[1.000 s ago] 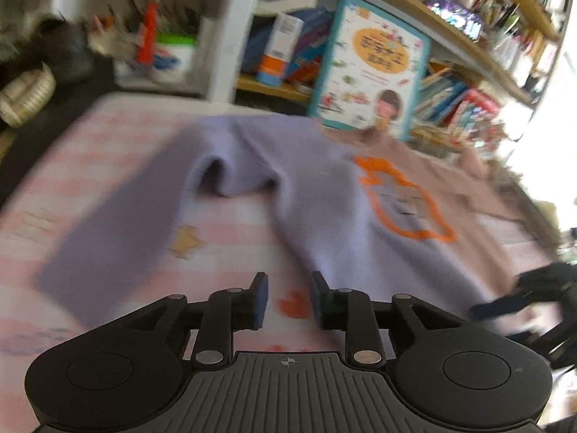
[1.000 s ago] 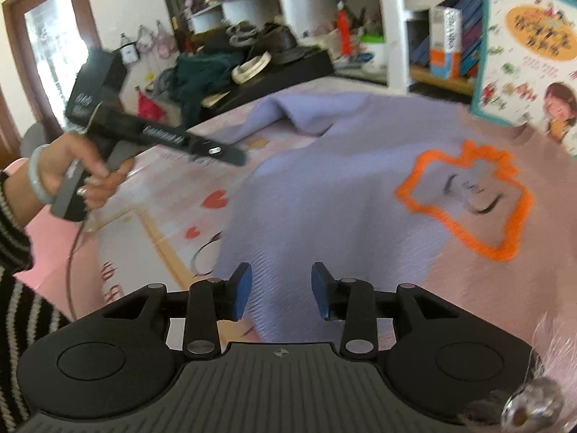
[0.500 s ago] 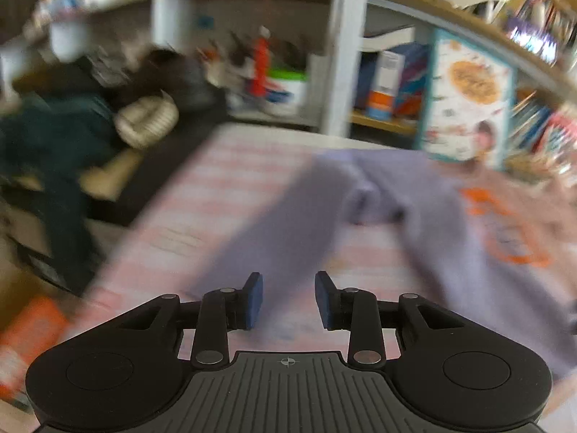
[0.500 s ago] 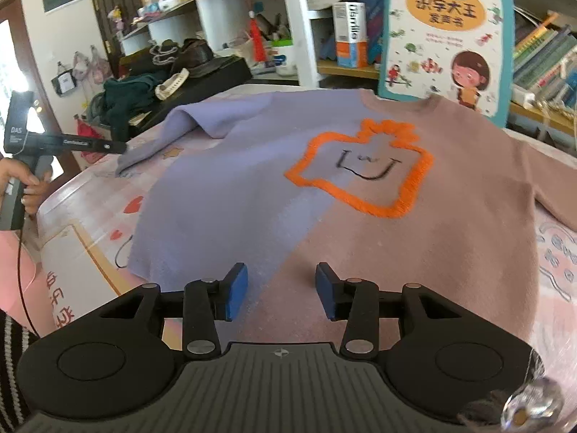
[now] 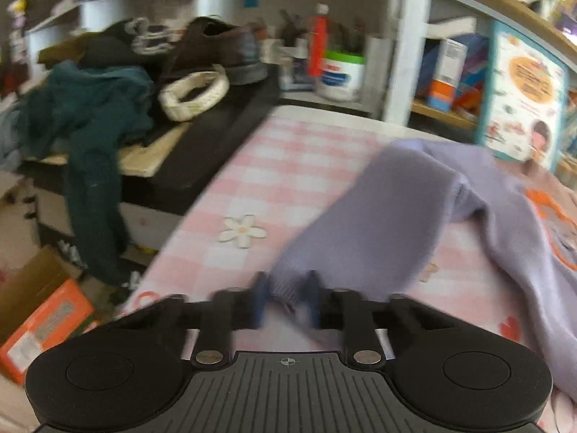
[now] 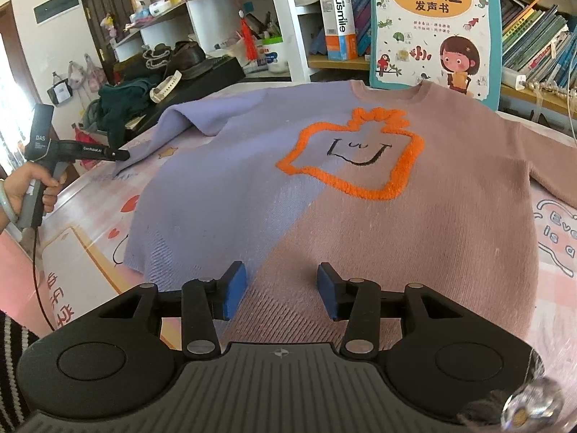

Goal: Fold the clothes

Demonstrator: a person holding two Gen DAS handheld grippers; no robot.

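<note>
Sweater sleeve [image 5: 378, 216] in closed left claw [image 5: 286, 297]

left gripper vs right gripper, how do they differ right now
The left gripper has its jaws on the cuff of the sweater's purple sleeve; the right gripper has open jaws and holds nothing. The left one is at the sleeve's end near the table edge; the right one hovers over the sweater's hem, where purple meets brown. Both have blue pads and point down at the same sweater.

Bare tablecloth [image 5: 288, 166] left of sleeve [image 5: 364, 223]; upright book [image 6: 432, 29] blocks far edge.
</note>
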